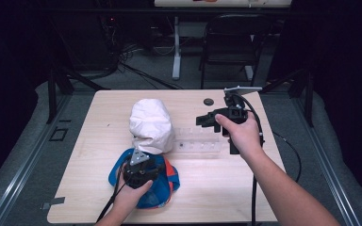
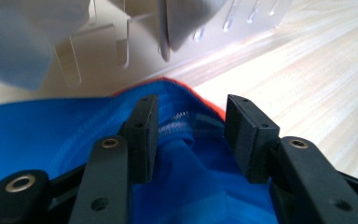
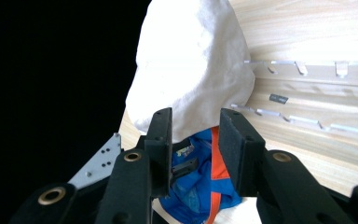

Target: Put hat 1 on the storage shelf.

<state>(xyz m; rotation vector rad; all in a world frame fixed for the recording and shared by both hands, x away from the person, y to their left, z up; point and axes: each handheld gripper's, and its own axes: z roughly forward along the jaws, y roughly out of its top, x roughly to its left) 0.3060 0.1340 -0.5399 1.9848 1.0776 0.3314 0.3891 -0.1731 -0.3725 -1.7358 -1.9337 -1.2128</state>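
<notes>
Work in hand appears to be placing caps on a clear acrylic rack (image 1: 199,143) that lies across the middle of the worktop (image 1: 99,113).

Progress, as judged from the present layout: a white cap (image 1: 150,125) already stands on the left end of the rack, crown upward, so that part looks done. A blue cap with orange trim (image 1: 165,188) lies flat on the worktop at the near edge, just in front of the white cap and not on the rack. Its placement remains outstanding. The slots to the right of the white cap stand vacant.

Left tongs (image 2: 191,130): released. The jaws stand apart with blue fabric bunched between them, and the pads do not press on it in the left gripper view. The cap is therefore lying free rather than held.

Right tongs (image 3: 196,140): released, nothing between the pads. Seen along its own jaws, the white cap and the blue cap lie beyond, well apart from the fingertips.

Hand pose: the left hand (image 1: 132,190) comes in from the near edge and rests low over the blue cap, its tongs pointing away toward the rack. The right hand (image 1: 240,134) is held above the right end of the rack, forearm angled in from the near right corner, its tongs (image 1: 202,120) pointing left toward the white cap.

A small dark disc (image 1: 208,100) lies at the far side of the worktop, untouched.
</notes>
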